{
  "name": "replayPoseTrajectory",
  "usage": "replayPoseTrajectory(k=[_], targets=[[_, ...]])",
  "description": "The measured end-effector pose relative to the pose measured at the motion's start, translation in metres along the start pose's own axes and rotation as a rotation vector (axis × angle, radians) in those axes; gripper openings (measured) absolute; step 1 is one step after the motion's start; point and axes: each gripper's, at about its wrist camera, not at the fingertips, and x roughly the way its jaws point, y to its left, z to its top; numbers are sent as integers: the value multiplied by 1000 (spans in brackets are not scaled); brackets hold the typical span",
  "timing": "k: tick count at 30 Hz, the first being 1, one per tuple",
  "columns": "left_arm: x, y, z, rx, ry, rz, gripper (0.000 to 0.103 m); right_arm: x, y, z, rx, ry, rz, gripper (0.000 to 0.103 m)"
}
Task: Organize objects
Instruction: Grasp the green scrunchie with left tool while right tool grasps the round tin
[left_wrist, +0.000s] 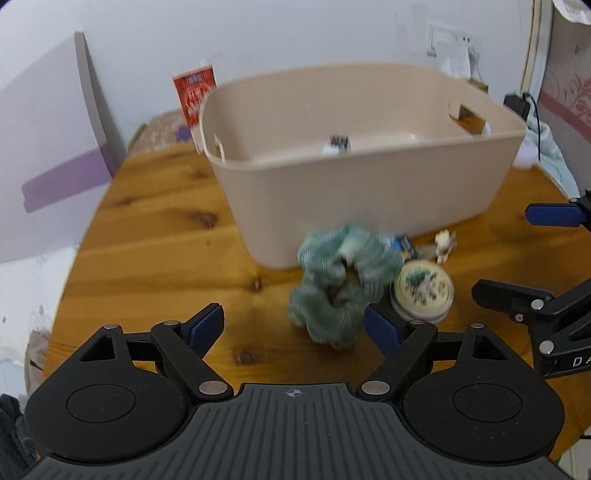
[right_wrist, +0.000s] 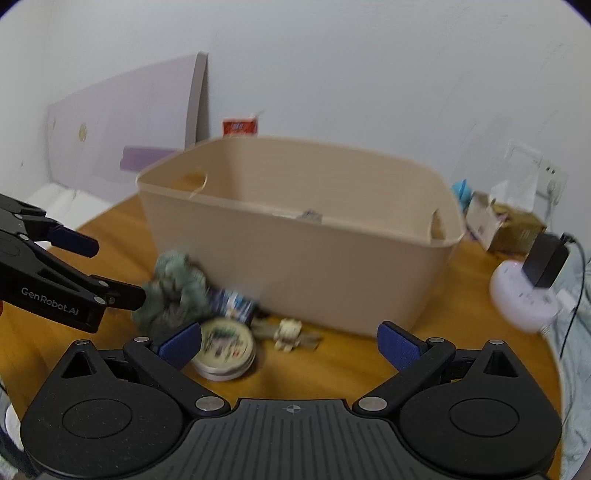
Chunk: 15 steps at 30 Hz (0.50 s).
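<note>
A beige plastic bin stands on the wooden table; a small item lies inside it. In front of the bin lie a crumpled green cloth, a round tin, a blue packet and a small cream figurine. My left gripper is open and empty, its right pad beside the cloth. My right gripper is open and empty, just before the tin and the figurine. The cloth and the bin also show in the right wrist view.
A red carton stands behind the bin by the wall. A white and purple board leans at the left. A white round hub with a black adapter, small boxes and light cloth lie at the right table edge.
</note>
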Motion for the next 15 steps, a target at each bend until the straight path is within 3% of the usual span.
replayPoseTrajectory(k=[9,15], targets=[[34,1,-4,-17,19,-54,85,36,17,-22,-32,87,36,103],[51,3,-2,-56,25,-112,83,61,25,-25,-42,115,60,94]])
